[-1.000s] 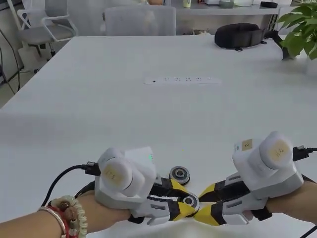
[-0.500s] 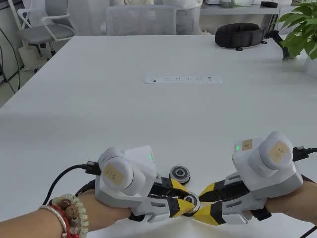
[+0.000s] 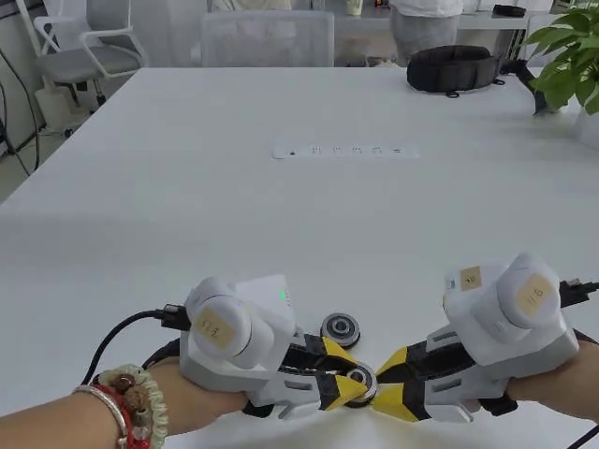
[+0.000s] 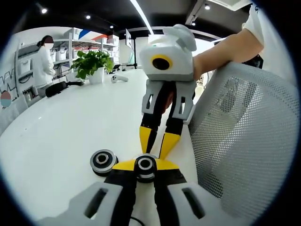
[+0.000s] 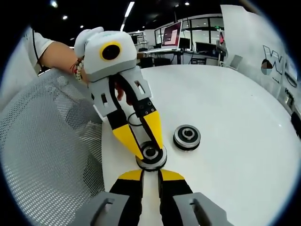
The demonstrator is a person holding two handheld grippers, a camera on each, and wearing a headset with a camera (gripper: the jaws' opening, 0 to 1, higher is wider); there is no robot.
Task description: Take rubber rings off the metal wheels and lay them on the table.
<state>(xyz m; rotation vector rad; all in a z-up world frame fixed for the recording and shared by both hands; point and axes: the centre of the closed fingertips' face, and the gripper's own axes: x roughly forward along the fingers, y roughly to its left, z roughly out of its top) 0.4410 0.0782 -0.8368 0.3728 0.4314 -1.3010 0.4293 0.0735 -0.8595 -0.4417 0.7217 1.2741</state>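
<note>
Bright, even light from ceiling lamps [image 4: 141, 13]; soft shadows on the white bench [image 3: 281, 234]; gripper views bend strongly at edges.

1. Left gripper [image 3: 354, 378] and right gripper [image 3: 376, 386]: pale grey-white bodies, black arms, yellow jaw tips.
2. Near wheel [image 3: 359, 381] and far wheel [image 3: 340, 328], at 11 o'clock from it: black rims, silvery centres.
3. Table [image 3: 234, 215]: plain white.
4. Plant [image 3: 566, 56], at 2 o'clock: green.
5. Bracelets [image 3: 126, 412]: red and tan beads.

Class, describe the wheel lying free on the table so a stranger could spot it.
At the near edge of the white table, the left gripper and right gripper meet tip to tip. Just beyond lies the free wheel, metal with a black ring; unlike the clamped wheel between the jaws, nothing touches it.
</note>
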